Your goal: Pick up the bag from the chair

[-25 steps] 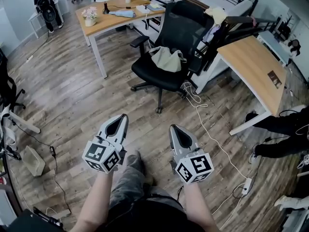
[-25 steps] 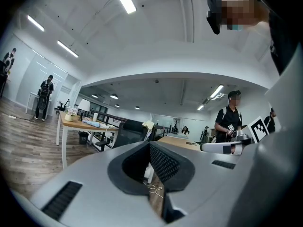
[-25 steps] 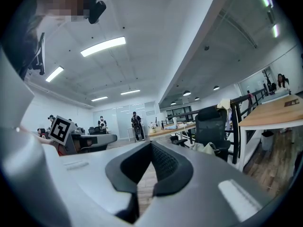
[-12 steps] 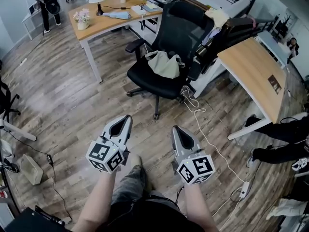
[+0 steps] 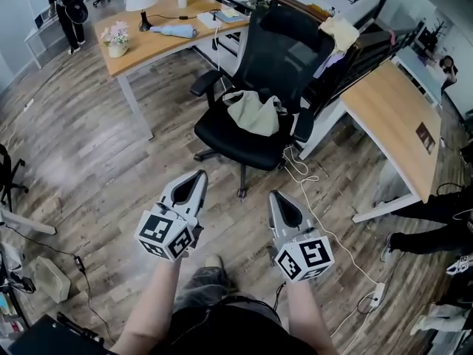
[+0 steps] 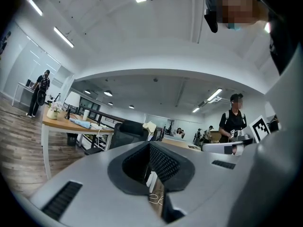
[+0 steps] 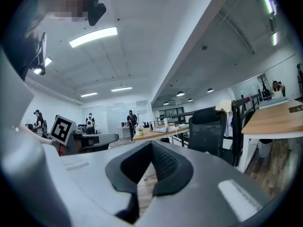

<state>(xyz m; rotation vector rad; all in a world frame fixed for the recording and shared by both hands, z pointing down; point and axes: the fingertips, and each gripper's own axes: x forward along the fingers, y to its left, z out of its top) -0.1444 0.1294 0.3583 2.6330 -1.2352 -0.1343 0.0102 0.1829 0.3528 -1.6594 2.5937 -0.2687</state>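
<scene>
Beige fabric bag [image 5: 253,112] rests on black mesh office chair [image 5: 260,87], far from closed, empty left gripper [image 5: 197,178] and right gripper [image 5: 278,197].

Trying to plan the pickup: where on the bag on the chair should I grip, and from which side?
Probably the crumpled upper fold of the bag, coming from the open front of the chair and slightly above. The bag lies slumped and soft; the backrest blocks the far side and armrests flank it.

Person [image 5: 432,239] cropped at right edge
</scene>
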